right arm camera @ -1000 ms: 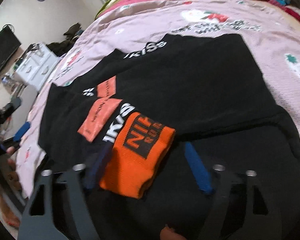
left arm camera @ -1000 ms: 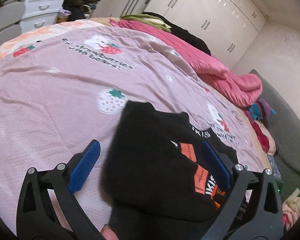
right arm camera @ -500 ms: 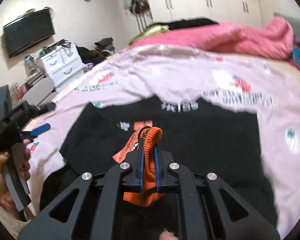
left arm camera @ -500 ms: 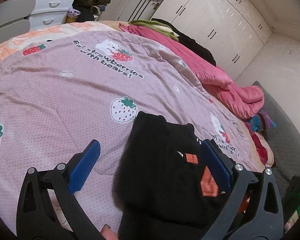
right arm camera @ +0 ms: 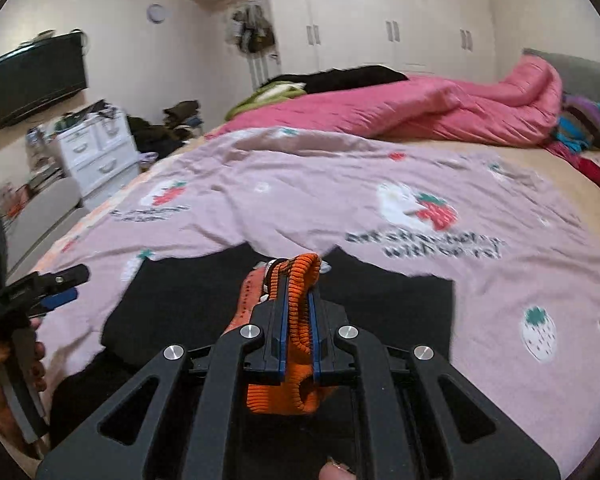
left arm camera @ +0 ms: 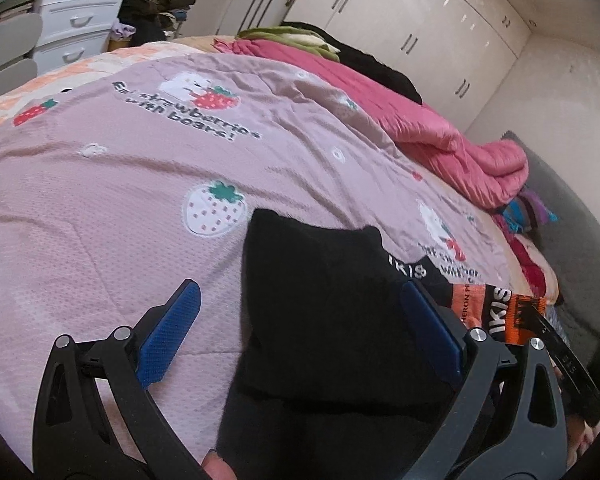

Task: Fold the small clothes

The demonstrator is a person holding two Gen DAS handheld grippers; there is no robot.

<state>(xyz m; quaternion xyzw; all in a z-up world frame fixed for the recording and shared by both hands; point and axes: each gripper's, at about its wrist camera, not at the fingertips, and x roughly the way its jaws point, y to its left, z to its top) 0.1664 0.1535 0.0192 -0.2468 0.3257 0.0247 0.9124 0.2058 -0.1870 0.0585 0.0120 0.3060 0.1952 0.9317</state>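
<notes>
A black sweater (left arm camera: 324, 304) with orange patches and white lettering lies on the pink strawberry bedspread (left arm camera: 120, 184). My left gripper (left arm camera: 300, 312) is open and empty, its jaws wide apart over the sweater's left edge. My right gripper (right arm camera: 298, 300) is shut on the sweater's orange ribbed cuff (right arm camera: 296, 320) and holds it lifted above the black body (right arm camera: 180, 304). The left gripper also shows at the left of the right wrist view (right arm camera: 56, 288), and the orange sleeve shows at the right of the left wrist view (left arm camera: 496, 312).
A rumpled pink duvet (right arm camera: 420, 112) and dark and green clothes (right arm camera: 340, 76) lie across the far side of the bed. White drawers (right arm camera: 96, 152) stand left of the bed, wardrobes (right arm camera: 380, 20) behind. A grey headboard (right arm camera: 580, 88) is at right.
My right gripper closed on the orange cuff and lifted it up off the sweater. My left gripper stayed open and shifted slightly over the sweater's left side.
</notes>
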